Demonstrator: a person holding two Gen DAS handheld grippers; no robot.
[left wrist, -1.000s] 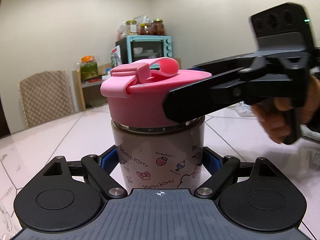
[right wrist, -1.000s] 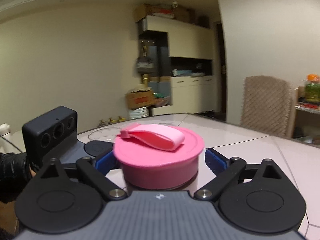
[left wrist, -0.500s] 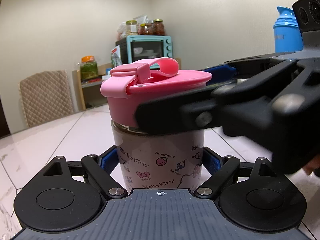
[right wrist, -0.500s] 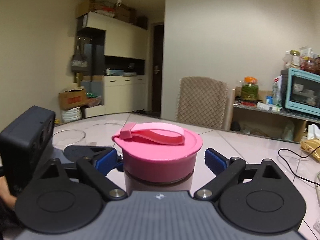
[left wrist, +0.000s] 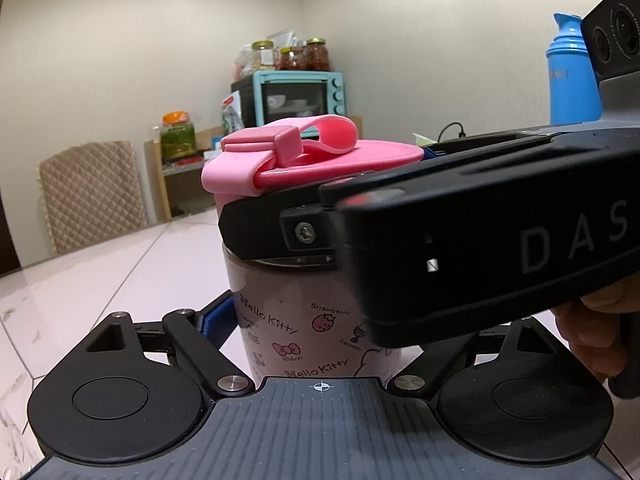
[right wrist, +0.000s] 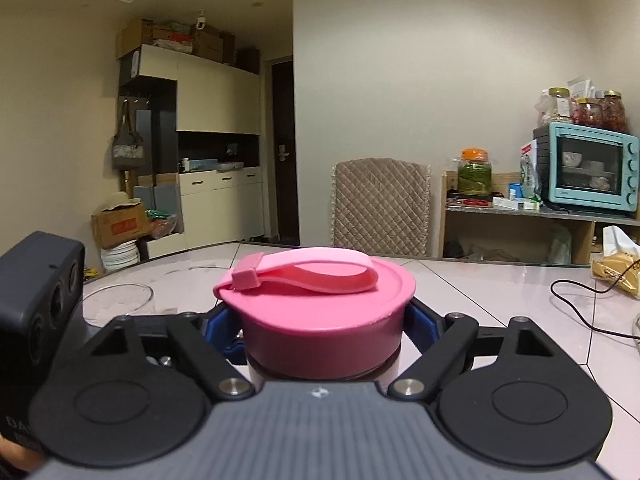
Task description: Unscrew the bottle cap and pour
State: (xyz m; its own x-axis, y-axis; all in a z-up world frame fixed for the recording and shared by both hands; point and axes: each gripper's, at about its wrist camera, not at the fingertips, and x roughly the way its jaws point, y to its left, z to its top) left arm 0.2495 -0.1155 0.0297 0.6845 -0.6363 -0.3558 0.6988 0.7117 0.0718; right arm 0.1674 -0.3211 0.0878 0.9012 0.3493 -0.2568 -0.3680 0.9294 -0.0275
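A Hello Kitty bottle stands upright on the white table. Its pink cap with a pink loop strap is on top. My left gripper is shut on the bottle's body. My right gripper is shut on the pink cap, its blue pads against both sides. In the left wrist view the right gripper comes in from the right and hides the cap's lower edge.
A blue flask stands at the back right. A clear glass bowl sits on the table to the left. A black cable and a yellow packet lie to the right. A chair stands behind the table.
My right gripper has swung around the cap and closed its pads onto it. The left gripper and bottle have stayed still.
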